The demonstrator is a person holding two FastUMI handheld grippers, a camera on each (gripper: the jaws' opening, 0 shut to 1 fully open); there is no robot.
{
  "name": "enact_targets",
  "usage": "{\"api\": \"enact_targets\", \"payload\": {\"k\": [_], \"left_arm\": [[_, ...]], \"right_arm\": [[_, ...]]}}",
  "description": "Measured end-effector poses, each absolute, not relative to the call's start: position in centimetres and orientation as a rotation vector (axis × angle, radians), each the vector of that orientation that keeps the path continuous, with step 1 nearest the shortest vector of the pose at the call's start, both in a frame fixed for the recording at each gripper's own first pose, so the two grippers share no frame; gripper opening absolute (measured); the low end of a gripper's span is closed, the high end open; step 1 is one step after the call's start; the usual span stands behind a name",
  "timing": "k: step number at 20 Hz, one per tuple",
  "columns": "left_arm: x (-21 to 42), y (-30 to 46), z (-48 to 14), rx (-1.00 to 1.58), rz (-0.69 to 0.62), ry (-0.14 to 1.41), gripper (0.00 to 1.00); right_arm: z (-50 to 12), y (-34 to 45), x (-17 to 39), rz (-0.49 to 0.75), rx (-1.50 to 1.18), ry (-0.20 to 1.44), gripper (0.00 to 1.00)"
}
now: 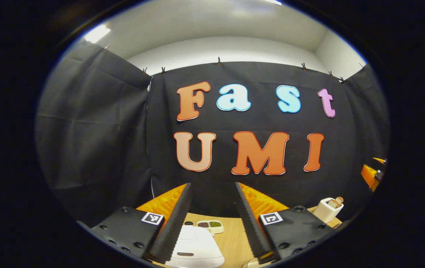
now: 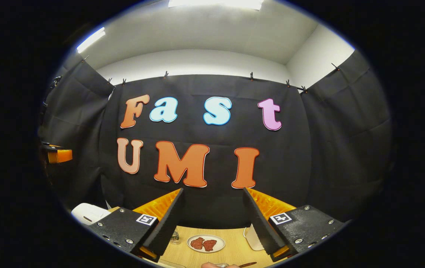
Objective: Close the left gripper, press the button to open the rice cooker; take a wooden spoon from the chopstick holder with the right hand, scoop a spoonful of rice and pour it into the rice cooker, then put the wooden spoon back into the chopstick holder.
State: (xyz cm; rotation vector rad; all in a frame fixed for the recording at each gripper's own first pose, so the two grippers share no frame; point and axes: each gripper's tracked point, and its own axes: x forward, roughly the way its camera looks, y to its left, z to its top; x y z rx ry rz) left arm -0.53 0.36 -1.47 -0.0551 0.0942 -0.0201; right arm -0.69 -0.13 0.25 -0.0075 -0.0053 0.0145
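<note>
Landmark: the rice cooker [image 1: 193, 247], white, lid down, low on the wooden surface [image 1: 234, 238].
Left gripper [image 1: 212, 219]: held above and short of the cooker, fingers spread wide with nothing between them.
Step in hand: as I judge it, bringing those fingers together so they make one blunt tip for pressing.
Button: probably the dark slot on the cooker's near face; too small to be sure.
Doing it well: shut fully first, then come down square on the button, so the tip does not skid off the rounded lid.
Sectioned dish [image 1: 210, 225]: just behind the cooker.
Chopstick holder [image 1: 327, 209]: well right of the cooker, something wooden standing in it.
Right gripper [image 2: 212, 219]: fingers apart, empty, over a plate [image 2: 205, 243] well right of the cooker.
</note>
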Motion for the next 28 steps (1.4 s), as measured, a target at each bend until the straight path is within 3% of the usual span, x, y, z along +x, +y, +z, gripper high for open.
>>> {"api": "enact_targets", "payload": {"k": [4, 20, 28], "left_arm": [[-0.1, 3.1, -4.7, -0.066, 0.077, 0.213, 0.05], [-1.0, 4.6, -26.5, -0.406, 0.036, 1.038, 0.05], [-2.9, 5.1, -34.3, -0.492, 0.061, 1.264, 0.05]], "right_arm": [[-0.6, -0.4, -0.6, 0.004, 0.000, 0.017, 0.95], [-4.1, -3.7, -4.0, -0.149, -0.036, 0.134, 0.95], [-6.3, -4.6, -5.4, -0.219, -0.027, 0.203, 0.95]]}}
